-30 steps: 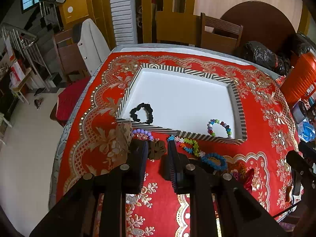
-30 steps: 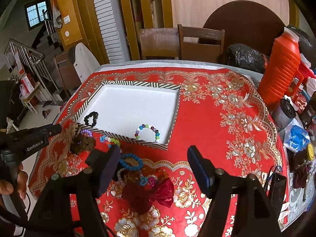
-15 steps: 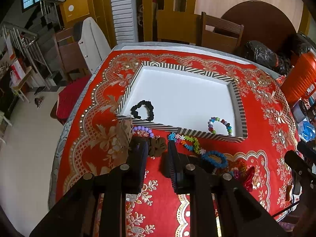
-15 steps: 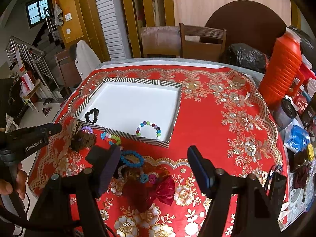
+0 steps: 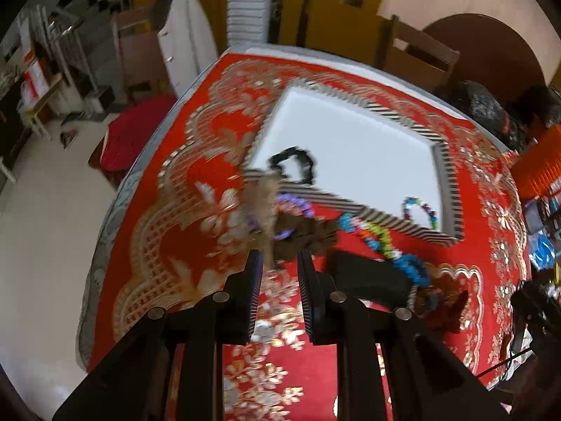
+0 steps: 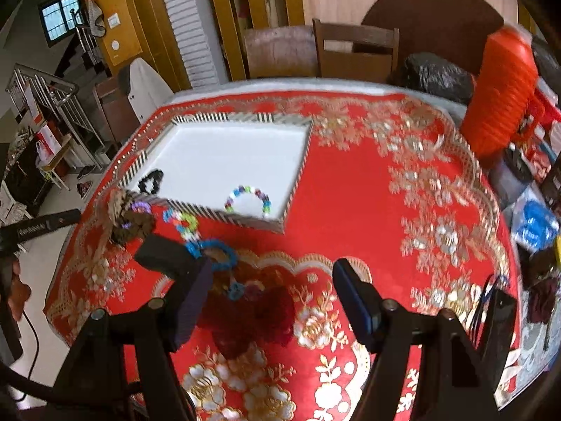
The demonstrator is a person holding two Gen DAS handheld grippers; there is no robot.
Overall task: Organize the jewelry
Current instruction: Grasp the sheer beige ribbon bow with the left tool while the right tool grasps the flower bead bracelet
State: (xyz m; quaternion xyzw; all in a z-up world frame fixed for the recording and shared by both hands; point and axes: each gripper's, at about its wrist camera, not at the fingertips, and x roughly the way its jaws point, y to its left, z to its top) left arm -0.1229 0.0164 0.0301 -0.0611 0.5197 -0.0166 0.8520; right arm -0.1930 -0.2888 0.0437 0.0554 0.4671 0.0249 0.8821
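A white tray with a striped rim lies on the red tablecloth. In it are a black bracelet and a multicoloured bead bracelet. In front of the tray lie a brown scrunchie, a purple bead bracelet, a colourful flower bracelet, a blue bracelet and a dark red bow. My left gripper is narrowly open just before the scrunchie. My right gripper is wide open above the bow.
An orange jug stands at the table's right edge among clutter. Wooden chairs stand behind the table. The table's left edge drops to the floor.
The left gripper has swung and tilted left, closer to the scrunchie, with motion blur. The right gripper has shifted slightly forward over the bow. No item has been picked up.
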